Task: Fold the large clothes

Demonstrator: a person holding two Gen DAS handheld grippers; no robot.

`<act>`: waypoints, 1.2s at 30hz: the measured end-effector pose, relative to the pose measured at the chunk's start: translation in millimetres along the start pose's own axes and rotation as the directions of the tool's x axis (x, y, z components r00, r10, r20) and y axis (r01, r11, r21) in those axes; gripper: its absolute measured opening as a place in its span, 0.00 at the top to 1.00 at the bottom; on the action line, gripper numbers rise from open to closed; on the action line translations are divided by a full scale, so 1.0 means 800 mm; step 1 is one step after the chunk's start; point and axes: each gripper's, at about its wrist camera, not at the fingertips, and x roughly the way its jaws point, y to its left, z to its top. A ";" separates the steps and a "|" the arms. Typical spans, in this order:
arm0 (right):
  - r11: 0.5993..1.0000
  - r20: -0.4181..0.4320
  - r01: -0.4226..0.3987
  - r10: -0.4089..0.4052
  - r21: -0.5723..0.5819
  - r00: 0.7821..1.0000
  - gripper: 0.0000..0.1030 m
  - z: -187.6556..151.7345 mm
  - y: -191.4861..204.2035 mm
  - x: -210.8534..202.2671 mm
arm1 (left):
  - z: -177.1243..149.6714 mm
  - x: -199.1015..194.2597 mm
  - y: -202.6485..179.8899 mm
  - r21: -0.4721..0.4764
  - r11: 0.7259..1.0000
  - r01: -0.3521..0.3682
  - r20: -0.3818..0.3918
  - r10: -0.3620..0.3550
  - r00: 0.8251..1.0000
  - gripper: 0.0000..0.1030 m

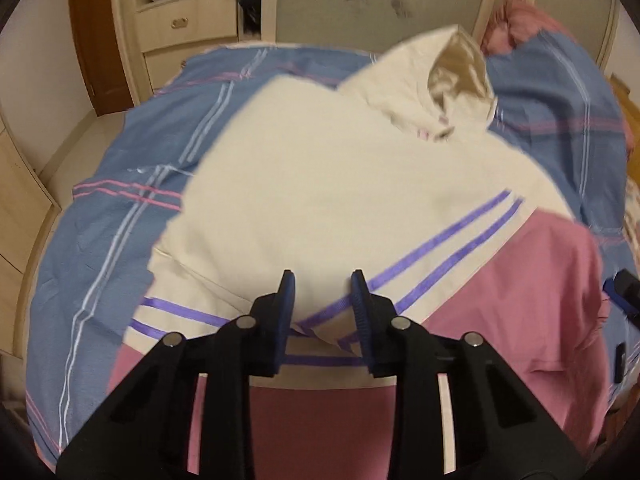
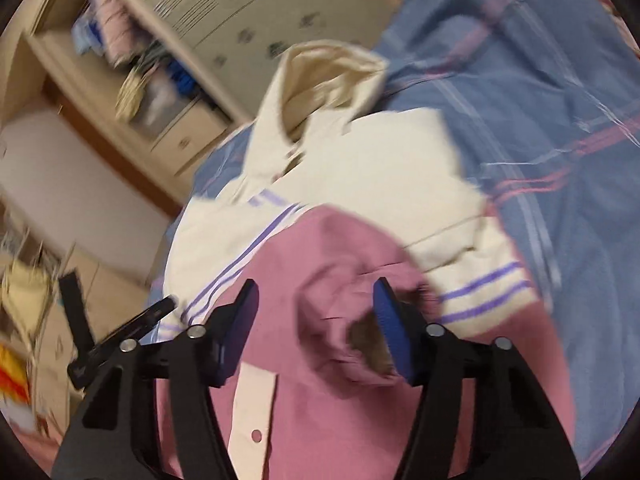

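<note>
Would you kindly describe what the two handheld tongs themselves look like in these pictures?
Both look alike. The left tongs have matte black angular plastic arms with cut-out openings, round silver pins at the joints, and two flat blue fingers with ribbed inner faces. The right tongs show the same black frame, silver pins and blue fingers. No cables, labels, hands or sleeves are visible.
</note>
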 end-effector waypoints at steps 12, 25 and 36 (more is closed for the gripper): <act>0.966 -0.137 0.246 -0.254 -0.073 0.957 0.43 0.007 -0.021 0.122 | 0.009 0.067 0.078 -0.131 0.967 -0.220 -0.096 0.209 0.973 0.70; 0.911 -0.207 0.315 -0.373 -0.265 0.905 0.41 -0.122 -0.018 0.010 | -0.140 -0.050 0.072 -0.084 0.995 -0.054 -0.123 0.043 0.992 0.65; 0.852 -0.166 0.373 -0.454 -0.367 0.875 0.21 -0.247 -0.030 -0.078 | -0.224 -0.114 0.078 -0.023 0.986 -0.163 -0.114 0.159 0.981 0.65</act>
